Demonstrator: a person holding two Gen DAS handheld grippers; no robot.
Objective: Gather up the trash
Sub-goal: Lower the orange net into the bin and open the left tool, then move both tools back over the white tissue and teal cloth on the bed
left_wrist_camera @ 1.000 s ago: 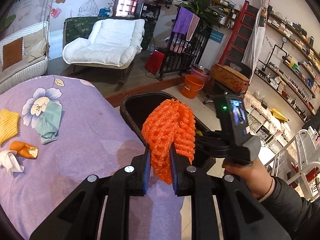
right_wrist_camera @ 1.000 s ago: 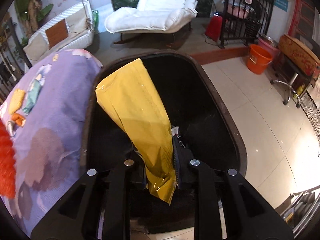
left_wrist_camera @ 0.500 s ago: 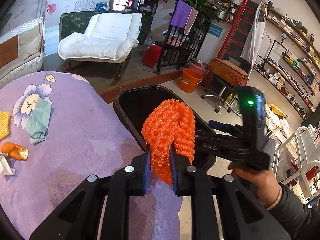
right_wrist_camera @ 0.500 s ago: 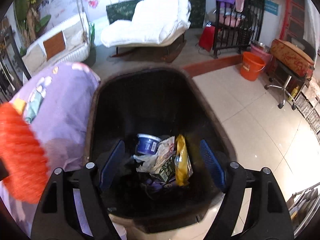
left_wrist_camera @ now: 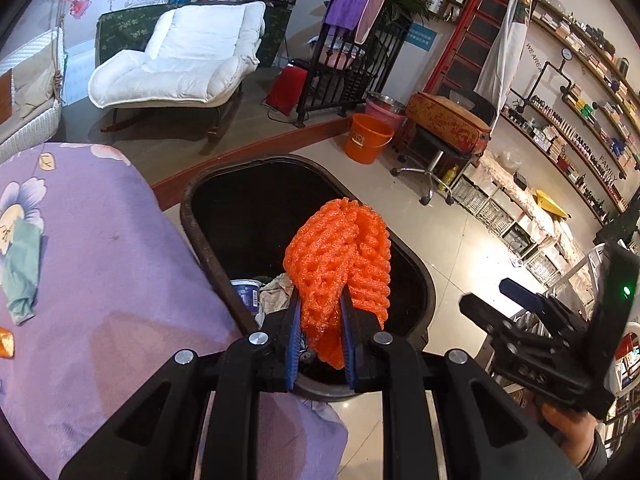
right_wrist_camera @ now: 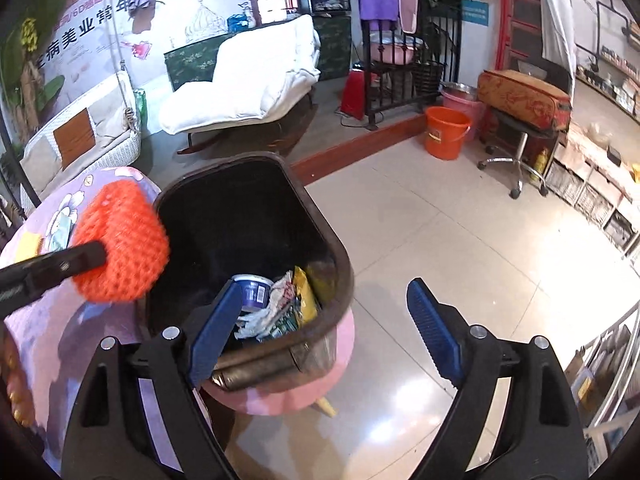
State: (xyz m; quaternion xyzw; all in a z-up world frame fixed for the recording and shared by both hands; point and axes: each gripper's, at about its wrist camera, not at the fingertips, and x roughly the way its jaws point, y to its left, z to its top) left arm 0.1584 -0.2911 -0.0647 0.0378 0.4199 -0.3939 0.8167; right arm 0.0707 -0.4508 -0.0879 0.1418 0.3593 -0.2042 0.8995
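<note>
My left gripper [left_wrist_camera: 320, 320] is shut on an orange foam net [left_wrist_camera: 340, 264] and holds it over the near rim of the black trash bin [left_wrist_camera: 208, 240]. The net also shows in the right wrist view [right_wrist_camera: 120, 240], left of the bin [right_wrist_camera: 340, 264]. My right gripper [right_wrist_camera: 326, 332] is open and empty, back from the bin's near right edge; it shows in the left wrist view [left_wrist_camera: 492, 300]. Inside the bin lie a yellow wrapper [right_wrist_camera: 306, 292], a blue cup [right_wrist_camera: 252, 290] and crumpled paper [right_wrist_camera: 276, 300].
A purple flowered tablecloth [left_wrist_camera: 100, 280] covers the table left of the bin, with a green cloth [left_wrist_camera: 22, 264] and an orange scrap [left_wrist_camera: 6, 342] on it. The bin stands on a pink stool [right_wrist_camera: 320, 372]. An orange bucket [right_wrist_camera: 446, 132], office stool [right_wrist_camera: 516, 148] and white lounger [left_wrist_camera: 180, 64] stand beyond.
My right gripper opened and dropped the yellow wrapper into the bin, then drew back to the right. My left gripper carried the orange net from over the table to over the bin's edge.
</note>
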